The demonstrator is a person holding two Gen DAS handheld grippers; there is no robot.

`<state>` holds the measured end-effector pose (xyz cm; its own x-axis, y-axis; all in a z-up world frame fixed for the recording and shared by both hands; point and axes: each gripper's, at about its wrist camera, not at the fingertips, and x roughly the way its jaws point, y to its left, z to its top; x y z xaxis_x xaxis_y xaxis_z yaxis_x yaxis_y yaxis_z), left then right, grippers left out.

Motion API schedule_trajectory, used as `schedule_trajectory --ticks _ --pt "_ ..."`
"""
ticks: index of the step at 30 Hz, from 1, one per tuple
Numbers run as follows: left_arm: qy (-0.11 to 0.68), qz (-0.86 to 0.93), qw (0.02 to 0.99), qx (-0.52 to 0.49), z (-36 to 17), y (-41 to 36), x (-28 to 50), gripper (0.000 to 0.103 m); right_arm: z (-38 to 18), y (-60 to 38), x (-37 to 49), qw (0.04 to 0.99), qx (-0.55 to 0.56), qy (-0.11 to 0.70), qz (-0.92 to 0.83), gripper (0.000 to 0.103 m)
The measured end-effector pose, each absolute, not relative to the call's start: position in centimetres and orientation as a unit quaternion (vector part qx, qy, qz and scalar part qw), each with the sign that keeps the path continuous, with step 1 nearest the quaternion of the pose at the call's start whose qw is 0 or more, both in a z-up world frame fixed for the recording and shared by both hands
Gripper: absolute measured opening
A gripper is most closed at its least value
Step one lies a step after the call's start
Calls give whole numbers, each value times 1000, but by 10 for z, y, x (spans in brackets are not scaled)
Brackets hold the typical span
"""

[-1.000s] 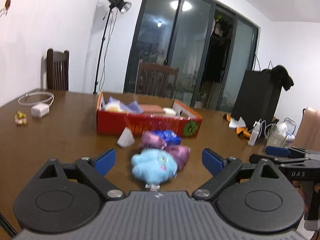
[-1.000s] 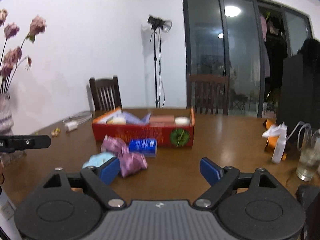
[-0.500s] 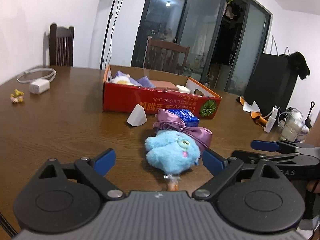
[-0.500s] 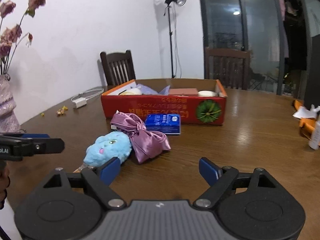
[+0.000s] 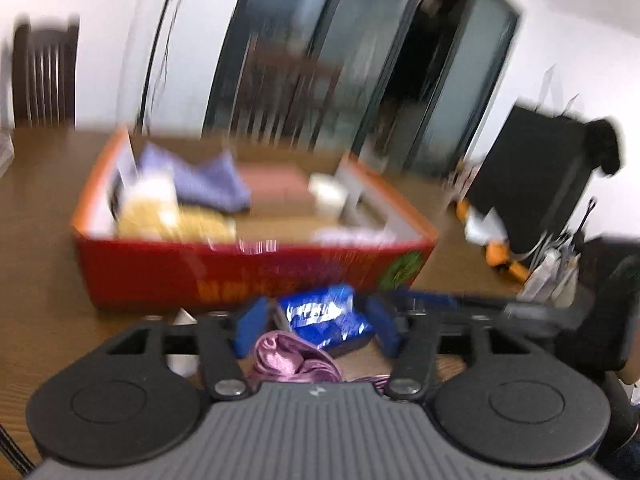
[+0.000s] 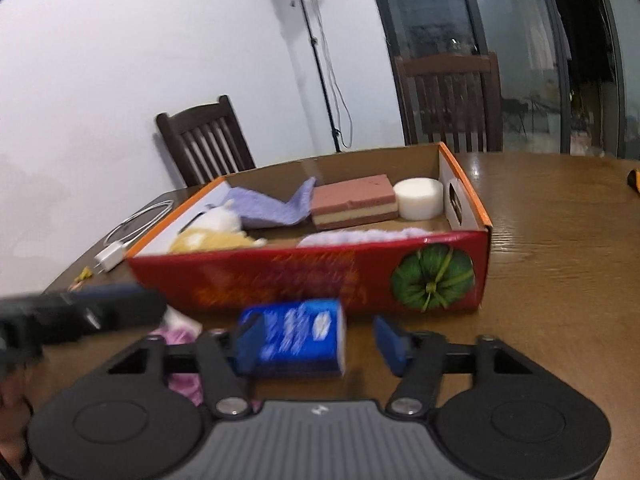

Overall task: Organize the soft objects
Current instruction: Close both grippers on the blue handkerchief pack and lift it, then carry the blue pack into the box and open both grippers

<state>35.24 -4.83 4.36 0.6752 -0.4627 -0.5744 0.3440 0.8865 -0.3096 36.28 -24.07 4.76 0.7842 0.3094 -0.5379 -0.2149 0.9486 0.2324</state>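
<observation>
Both rigs have swept in low toward the pile since a second ago, and I'm narrowing both sets of jaws from wide. On my left gripper (image 5: 316, 330) the jaws are closing with the purple satin bow (image 5: 292, 360) lying just under and between them and the blue tissue pack (image 5: 324, 318) right at their tips; blur hides any contact, so I read nothing as gripped yet. The blue plush I had centred a moment back is now out of view, below the jaws. On my right gripper (image 6: 320, 340) the jaws are closing around the same blue tissue pack (image 6: 294, 336): it sits against the left pad, with a clear gap to the right one. Just past the tips stands the red cardboard box (image 6: 280, 276) on the tabletop (image 6: 560, 240), already holding a yellow plush (image 6: 208, 238), a lilac cloth (image 6: 268, 208), a layered sponge (image 6: 352, 200) and a white foam puck (image 6: 418, 198). I judge both hands are picking up for the box.
</observation>
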Motion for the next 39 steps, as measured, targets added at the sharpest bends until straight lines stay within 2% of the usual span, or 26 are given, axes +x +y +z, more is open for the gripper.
schedule_trajectory --ticks 1,2,7,12,17,23,26,30,35,39 --pt "360 -216 903 -91 36 -53 366 34 44 -243 374 938 90 305 140 45" --pt "373 -210 899 -93 31 -56 375 33 41 -244 383 934 99 313 143 42" --pt "397 -207 884 -133 7 -51 392 32 26 -246 398 923 119 326 169 38" --pt "391 -215 881 -154 8 -52 395 32 21 -251 397 918 147 322 179 35" --pt "359 -243 886 -162 43 -58 374 34 49 -258 373 934 144 282 166 31" --pt "281 -286 907 -131 97 -70 303 37 99 -269 298 954 134 206 169 31" --pt "271 -295 908 -120 105 -80 270 38 111 -279 264 955 146 193 173 31" --pt "296 -293 900 -130 87 -88 235 38 103 -288 225 952 151 205 171 31" --pt "362 -281 876 -153 44 -98 215 37 57 -302 199 932 180 268 164 32" --pt "387 -285 863 -154 21 -99 209 37 37 -306 178 926 190 283 163 35"
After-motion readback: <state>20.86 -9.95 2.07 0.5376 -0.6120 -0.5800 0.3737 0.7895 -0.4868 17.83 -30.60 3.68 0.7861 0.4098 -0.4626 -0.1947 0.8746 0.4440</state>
